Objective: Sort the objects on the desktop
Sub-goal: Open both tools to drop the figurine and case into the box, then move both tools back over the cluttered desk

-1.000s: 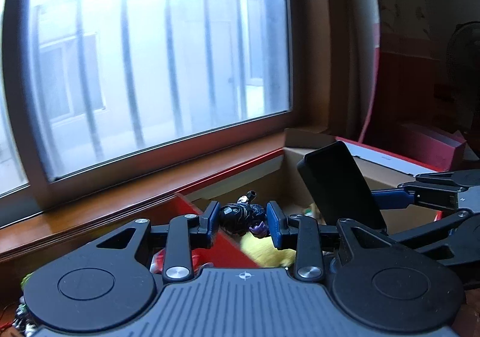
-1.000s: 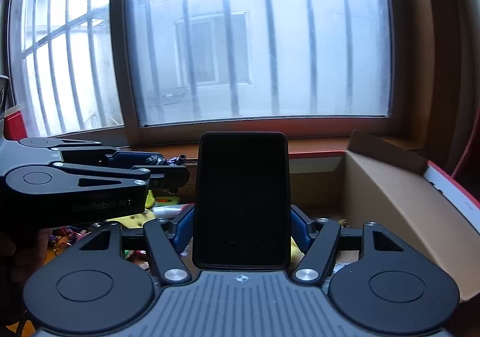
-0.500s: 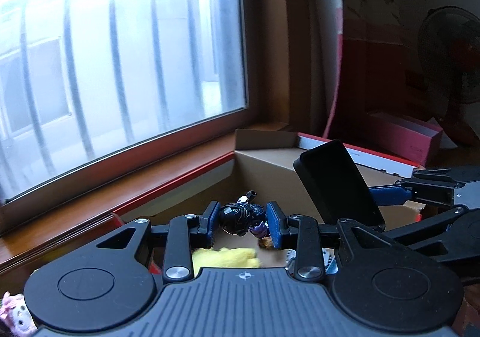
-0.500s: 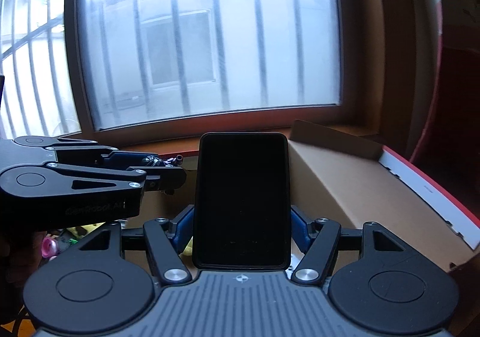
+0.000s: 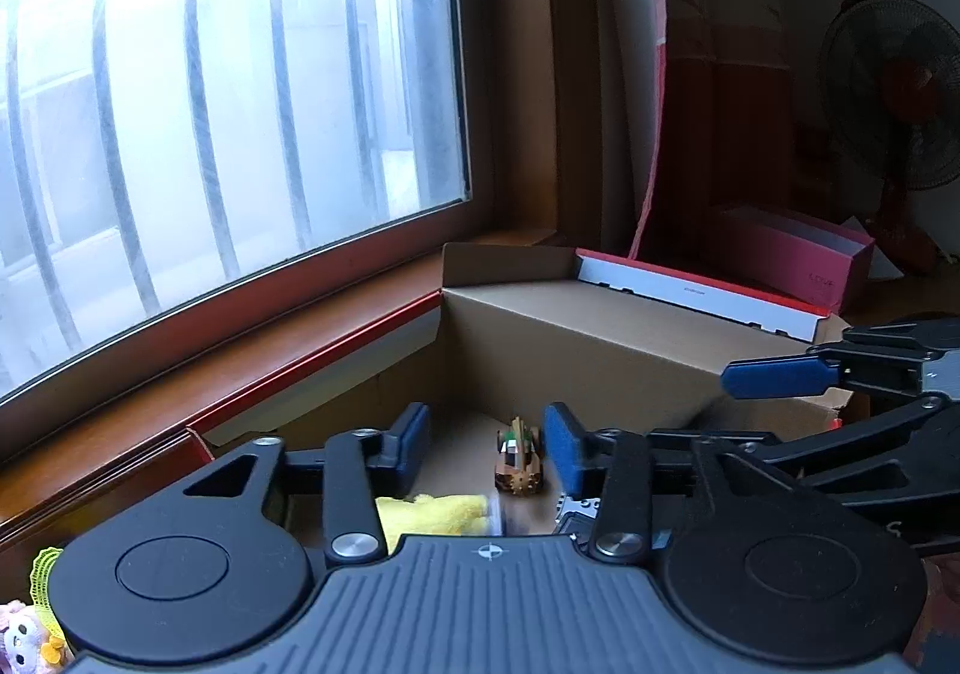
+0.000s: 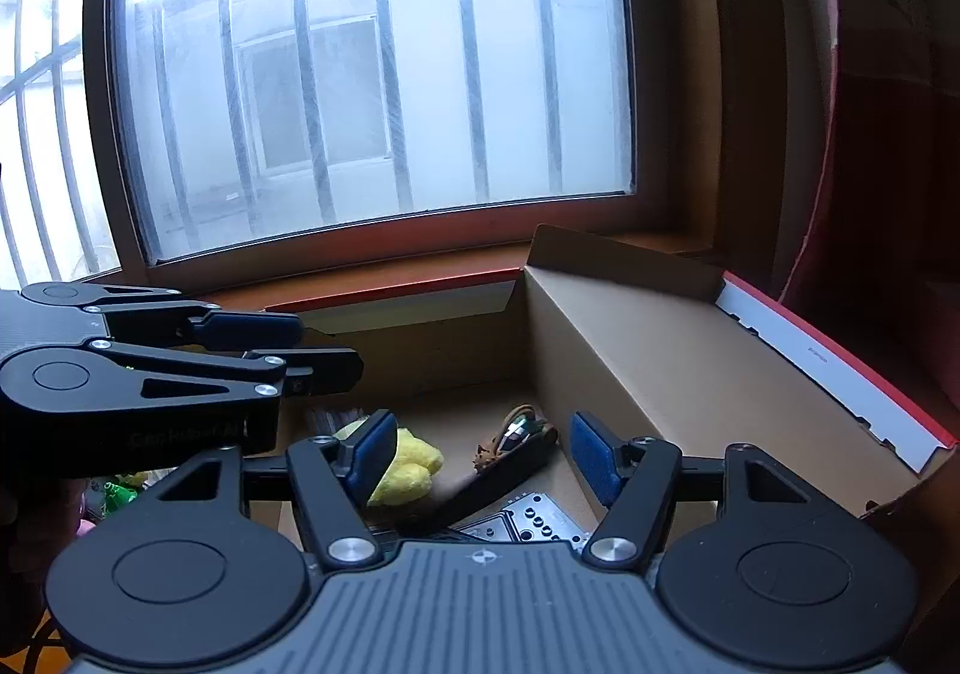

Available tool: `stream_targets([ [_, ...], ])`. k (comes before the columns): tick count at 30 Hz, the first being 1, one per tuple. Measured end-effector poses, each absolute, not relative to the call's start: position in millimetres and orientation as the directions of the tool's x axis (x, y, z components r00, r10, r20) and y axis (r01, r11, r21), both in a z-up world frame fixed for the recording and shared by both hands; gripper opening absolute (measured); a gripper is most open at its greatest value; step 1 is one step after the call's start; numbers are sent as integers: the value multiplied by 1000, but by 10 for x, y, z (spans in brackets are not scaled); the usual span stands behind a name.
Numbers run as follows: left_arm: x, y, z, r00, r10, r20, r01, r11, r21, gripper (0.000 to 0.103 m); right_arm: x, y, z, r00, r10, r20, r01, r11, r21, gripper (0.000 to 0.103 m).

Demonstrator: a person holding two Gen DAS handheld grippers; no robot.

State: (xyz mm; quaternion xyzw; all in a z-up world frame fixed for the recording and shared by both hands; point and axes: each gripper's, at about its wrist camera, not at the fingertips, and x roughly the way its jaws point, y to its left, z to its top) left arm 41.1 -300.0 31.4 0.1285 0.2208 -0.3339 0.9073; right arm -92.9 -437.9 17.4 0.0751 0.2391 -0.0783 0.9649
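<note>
Both grippers hover over an open cardboard box [image 5: 600, 332] below the window. My left gripper [image 5: 487, 437] is open with nothing between its blue pads. Below it on the box floor lie a small brown toy [image 5: 519, 461], a yellow plush [image 5: 438, 512] and a grey board [image 5: 576, 515]. My right gripper [image 6: 485, 452] is open too. Under it a black phone [image 6: 504, 479] lies slanted in the box [image 6: 660, 374], beside the brown toy [image 6: 516, 431], the yellow plush [image 6: 408, 464] and the grey board [image 6: 528, 521]. The dark figure is out of sight.
A wooden window sill [image 5: 240, 368] runs behind the box, under a barred window. A pink box [image 5: 798, 260] and a fan [image 5: 900, 92] stand at the back right. A pink plush [image 5: 18, 638] and small toys lie left of the box.
Both grippers opened. The dark figure has left the left gripper and the phone has left the right one; the phone now lies in the box. Both views swung right over the box.
</note>
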Motion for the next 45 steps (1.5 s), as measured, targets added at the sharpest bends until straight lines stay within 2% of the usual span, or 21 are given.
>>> stream_targets([
  [9,392,-2938,315,690,-541,-481,644,762,67,61,-959,-4330,206,873,-129,-470,196,976,96,69],
  [14,344,-2827,322,706,-522,-478,618,784,56,74,-990,-4297,231,879,-131,-459,196,976,97,71],
  [20,276,-2634,328,732,-489,-475,573,819,41,83,-993,-4184,245,885,-101,-455,164,981,101,72],
  [32,117,-1828,299,794,-366,-486,427,904,16,89,-830,-3537,300,888,30,-460,12,996,89,74],
  [45,-75,-593,68,802,-152,-578,192,981,8,91,-617,-2394,288,834,219,-506,-222,973,56,77],
])
